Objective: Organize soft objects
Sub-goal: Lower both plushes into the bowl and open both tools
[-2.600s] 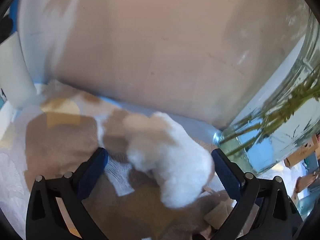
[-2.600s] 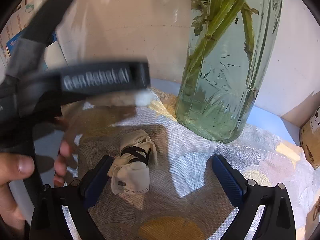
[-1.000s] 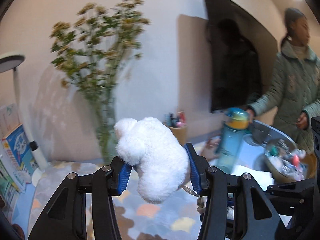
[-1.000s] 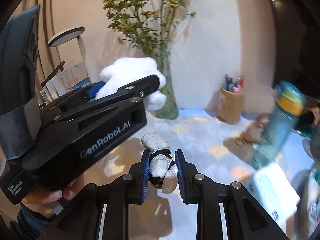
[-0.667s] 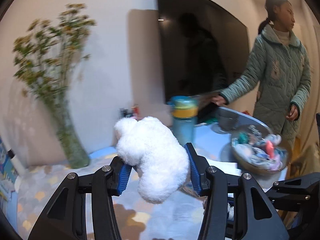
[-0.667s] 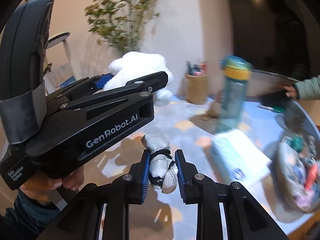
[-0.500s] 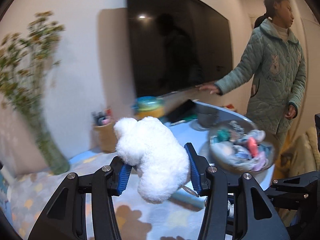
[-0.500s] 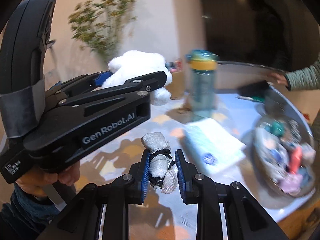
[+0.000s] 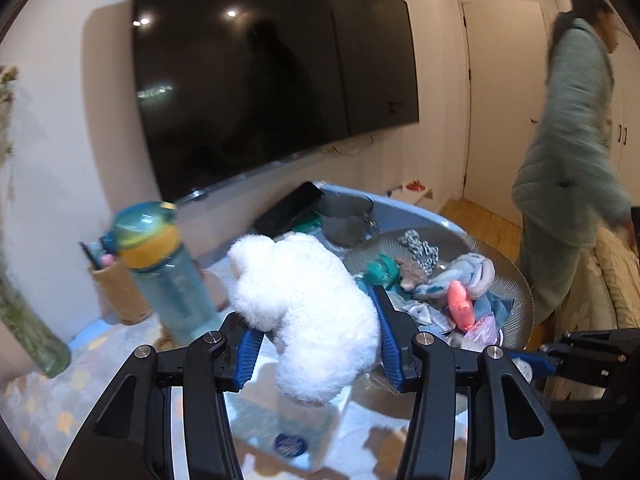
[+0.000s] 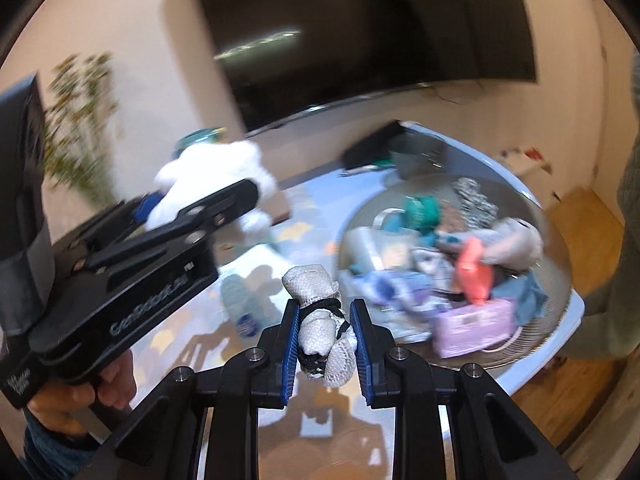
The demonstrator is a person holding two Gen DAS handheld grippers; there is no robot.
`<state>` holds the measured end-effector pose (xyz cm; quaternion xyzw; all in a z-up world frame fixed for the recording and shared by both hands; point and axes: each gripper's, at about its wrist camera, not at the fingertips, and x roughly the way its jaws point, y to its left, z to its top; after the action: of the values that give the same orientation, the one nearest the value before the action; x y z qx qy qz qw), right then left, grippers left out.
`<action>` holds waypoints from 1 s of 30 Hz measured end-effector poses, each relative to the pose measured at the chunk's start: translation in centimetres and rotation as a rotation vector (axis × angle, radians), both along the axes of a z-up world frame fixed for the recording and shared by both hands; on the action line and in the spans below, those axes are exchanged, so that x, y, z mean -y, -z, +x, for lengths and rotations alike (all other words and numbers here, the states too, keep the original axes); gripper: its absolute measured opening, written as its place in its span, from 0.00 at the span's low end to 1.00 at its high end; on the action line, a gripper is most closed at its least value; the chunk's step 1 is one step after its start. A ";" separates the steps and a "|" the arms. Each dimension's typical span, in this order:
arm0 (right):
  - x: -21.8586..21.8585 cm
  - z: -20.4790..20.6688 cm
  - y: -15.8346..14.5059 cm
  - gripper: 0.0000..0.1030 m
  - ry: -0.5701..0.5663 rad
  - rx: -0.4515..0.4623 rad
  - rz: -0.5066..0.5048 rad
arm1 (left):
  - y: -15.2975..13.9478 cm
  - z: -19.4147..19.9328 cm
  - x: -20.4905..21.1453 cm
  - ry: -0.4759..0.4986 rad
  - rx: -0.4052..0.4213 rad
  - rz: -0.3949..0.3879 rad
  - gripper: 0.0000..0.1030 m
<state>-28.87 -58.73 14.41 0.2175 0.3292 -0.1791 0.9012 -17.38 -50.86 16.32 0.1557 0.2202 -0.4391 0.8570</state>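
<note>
My left gripper (image 9: 316,332) is shut on a fluffy white plush toy (image 9: 304,312) and holds it in the air above the table. My right gripper (image 10: 324,332) is shut on a small grey-white fabric bundle tied with black cord (image 10: 322,328), also held in the air. A round glass bowl (image 9: 520,280) full of soft toys and cloths sits at the right of the table; it also shows in the right wrist view (image 10: 560,248). The left gripper with the plush (image 10: 208,184) shows to the left in the right wrist view.
A teal water bottle with a yellow band (image 9: 160,268), a woven pen cup (image 9: 116,292) and a glass vase (image 9: 28,332) stand at the left. A tissue pack (image 9: 280,432) lies below the plush. A grey pot (image 9: 346,220) stands behind. A person in a green coat (image 9: 568,160) stands right.
Both grippers have swung right with their loads, away from the vase. The bowl of soft things has come closer and more central. The person has turned away to the right.
</note>
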 end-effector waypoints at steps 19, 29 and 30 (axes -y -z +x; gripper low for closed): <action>10.7 -1.3 4.8 0.24 0.241 -0.008 0.226 | 5.9 1.4 9.3 0.058 -0.176 0.012 0.47; 12.1 -0.3 5.3 0.24 0.252 0.021 0.244 | 8.1 2.8 10.4 0.025 -0.211 0.030 0.48; 12.2 -0.3 5.3 0.24 0.254 0.022 0.248 | 8.2 2.9 10.3 0.024 -0.215 0.027 0.49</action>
<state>-29.15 -70.97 9.13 0.3687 0.3089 -0.2472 0.8412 -14.46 -61.21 8.16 0.1220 0.3147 -0.4605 0.8210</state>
